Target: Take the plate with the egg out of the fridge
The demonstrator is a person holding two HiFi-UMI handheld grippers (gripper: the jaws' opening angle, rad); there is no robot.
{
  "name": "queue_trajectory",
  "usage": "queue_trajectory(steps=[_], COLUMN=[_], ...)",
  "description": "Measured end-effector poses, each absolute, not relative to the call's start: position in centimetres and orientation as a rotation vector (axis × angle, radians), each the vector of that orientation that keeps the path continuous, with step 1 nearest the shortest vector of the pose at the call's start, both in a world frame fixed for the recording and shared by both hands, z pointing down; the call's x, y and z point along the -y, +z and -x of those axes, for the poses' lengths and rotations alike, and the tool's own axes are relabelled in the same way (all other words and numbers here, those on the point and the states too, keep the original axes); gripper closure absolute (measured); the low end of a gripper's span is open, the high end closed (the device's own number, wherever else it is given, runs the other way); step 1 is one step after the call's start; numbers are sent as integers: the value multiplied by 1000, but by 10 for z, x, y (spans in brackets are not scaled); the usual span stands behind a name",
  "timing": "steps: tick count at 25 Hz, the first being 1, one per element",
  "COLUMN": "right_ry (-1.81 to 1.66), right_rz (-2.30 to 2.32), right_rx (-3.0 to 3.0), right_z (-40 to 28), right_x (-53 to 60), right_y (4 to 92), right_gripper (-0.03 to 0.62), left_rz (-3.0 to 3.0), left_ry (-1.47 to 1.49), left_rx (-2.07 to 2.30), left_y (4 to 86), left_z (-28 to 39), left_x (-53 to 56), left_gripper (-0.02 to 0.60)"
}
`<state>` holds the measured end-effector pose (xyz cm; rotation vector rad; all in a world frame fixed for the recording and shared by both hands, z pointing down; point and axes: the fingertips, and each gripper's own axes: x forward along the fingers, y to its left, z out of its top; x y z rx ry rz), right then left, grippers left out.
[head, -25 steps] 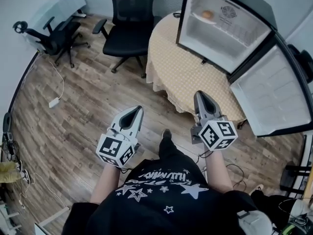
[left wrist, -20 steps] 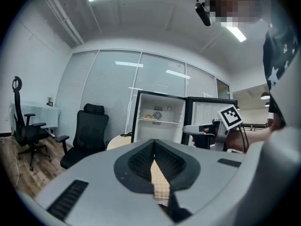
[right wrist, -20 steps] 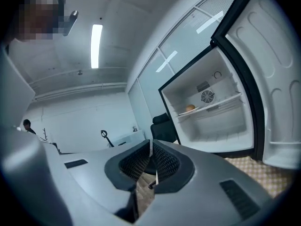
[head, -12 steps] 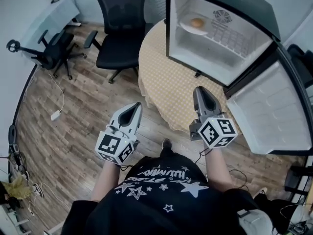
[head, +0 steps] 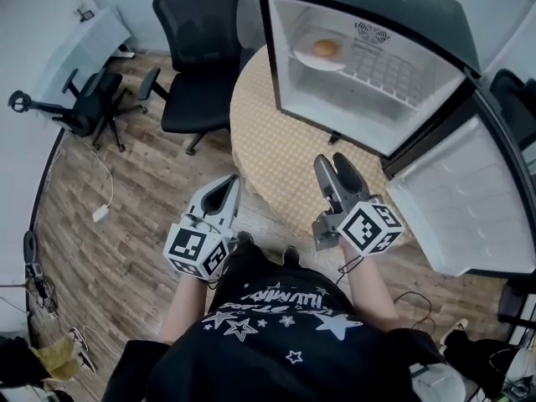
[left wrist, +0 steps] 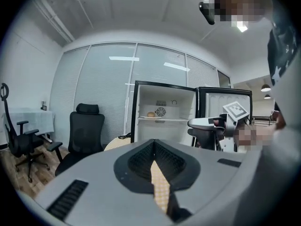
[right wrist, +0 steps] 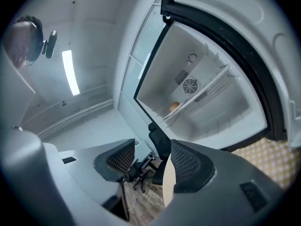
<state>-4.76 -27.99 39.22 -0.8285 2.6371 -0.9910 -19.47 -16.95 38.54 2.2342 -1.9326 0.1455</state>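
The plate (head: 316, 59) with the egg (head: 326, 48) is seen on the upper shelf of the open fridge (head: 335, 103) on the round table (head: 272, 145), well apart from the right gripper (head: 331, 164), whose empty jaws have just been opening wide, and the left gripper (head: 224, 188), whose jaws are kept together.

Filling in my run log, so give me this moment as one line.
fridge: open | plate with egg: inside, untouched | left gripper: shut, empty | right gripper: jaws just been opening, nothing between them

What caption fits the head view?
Person faces an open fridge holding an egg on a plate; left gripper shut, right gripper empty, jaws just opened.
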Motion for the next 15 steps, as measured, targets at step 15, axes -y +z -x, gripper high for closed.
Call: queue_trajectory(steps=[15], right_ry=[-1334], right_rz=[724], right_rx=[-2014], right_z=[77], right_x=[356], right_y=[370], right_gripper=[356], left_rz=[-2513], left_ry=[179], left_rx=[1624], left_y=[388], left_z=[229], left_x=[298], left_gripper=[574])
